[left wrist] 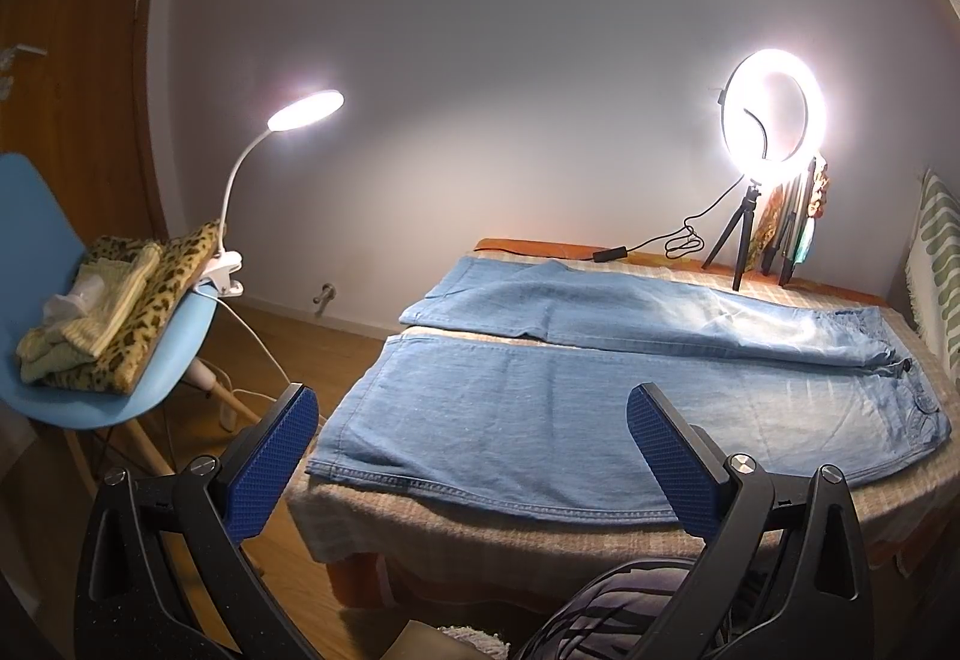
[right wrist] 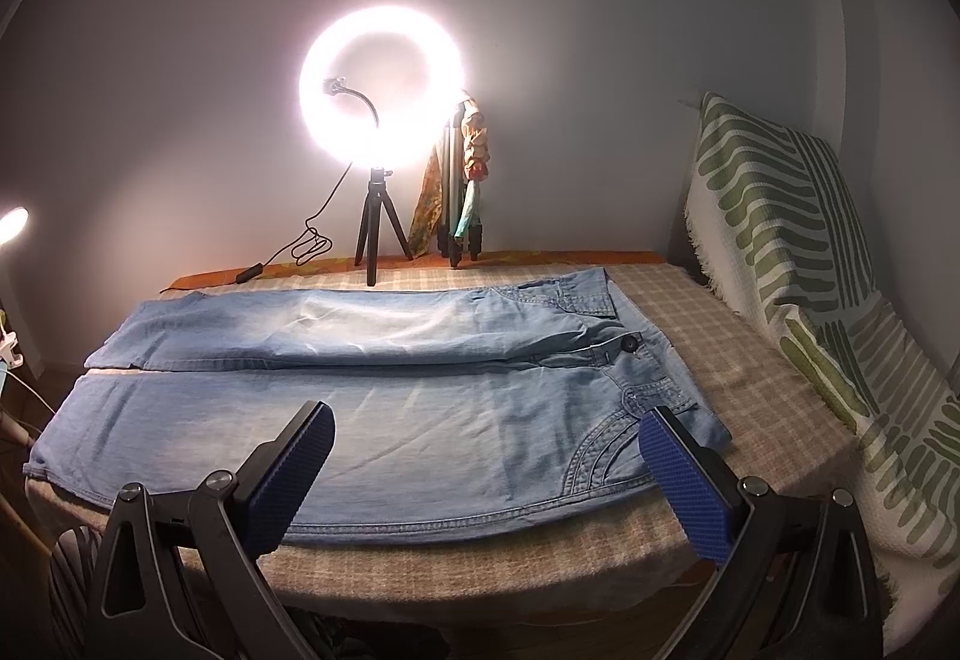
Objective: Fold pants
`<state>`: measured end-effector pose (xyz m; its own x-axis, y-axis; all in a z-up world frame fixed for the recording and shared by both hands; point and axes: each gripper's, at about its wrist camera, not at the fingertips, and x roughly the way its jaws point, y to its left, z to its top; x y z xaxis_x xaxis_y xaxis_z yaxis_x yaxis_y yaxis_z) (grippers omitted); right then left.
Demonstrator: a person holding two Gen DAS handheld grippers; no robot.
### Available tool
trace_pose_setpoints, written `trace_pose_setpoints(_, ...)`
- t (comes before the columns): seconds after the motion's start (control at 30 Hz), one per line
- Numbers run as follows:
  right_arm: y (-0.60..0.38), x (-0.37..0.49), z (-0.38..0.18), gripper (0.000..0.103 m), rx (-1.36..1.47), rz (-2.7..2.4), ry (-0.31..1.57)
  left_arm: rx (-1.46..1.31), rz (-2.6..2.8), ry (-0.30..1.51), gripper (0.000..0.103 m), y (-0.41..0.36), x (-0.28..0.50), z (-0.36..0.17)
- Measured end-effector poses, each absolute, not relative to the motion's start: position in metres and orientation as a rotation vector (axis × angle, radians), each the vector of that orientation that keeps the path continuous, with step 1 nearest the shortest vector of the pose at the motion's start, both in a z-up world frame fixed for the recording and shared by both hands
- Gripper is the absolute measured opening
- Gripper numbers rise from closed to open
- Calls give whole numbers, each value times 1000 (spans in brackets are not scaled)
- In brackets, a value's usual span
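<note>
- A blue chair (left wrist: 150, 360) stands far left, beside the bed, with a heap of leopard-print and pale green cloths (left wrist: 108, 312) on its seat.
- A clip lamp (left wrist: 300, 111), lit, is clamped to the chair's edge.
- The pants (left wrist: 540, 390) lie flat on the bed (left wrist: 480, 534), legs side by side pointing left, waist to the right.
- A ring light (right wrist: 381, 90) on a small tripod stands on the bed behind the pants, just beside a folded tripod (right wrist: 462, 192) draped with scarves.
- A green-patterned cushion (right wrist: 792, 240) leans at the right.
- The left claw (left wrist: 471, 420) hangs wide open over the near leg, holding nothing.
- The right claw (right wrist: 486, 438) is also wide open and empty, near the waist pocket.
</note>
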<state>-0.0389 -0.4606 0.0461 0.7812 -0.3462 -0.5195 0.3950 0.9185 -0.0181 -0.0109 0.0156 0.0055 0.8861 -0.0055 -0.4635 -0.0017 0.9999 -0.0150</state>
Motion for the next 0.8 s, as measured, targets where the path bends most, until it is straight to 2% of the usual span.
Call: trace_pose_setpoints(0.8,-462,-37,42,103,95,-397,551,-5,-9,490,102,9,-8,6)
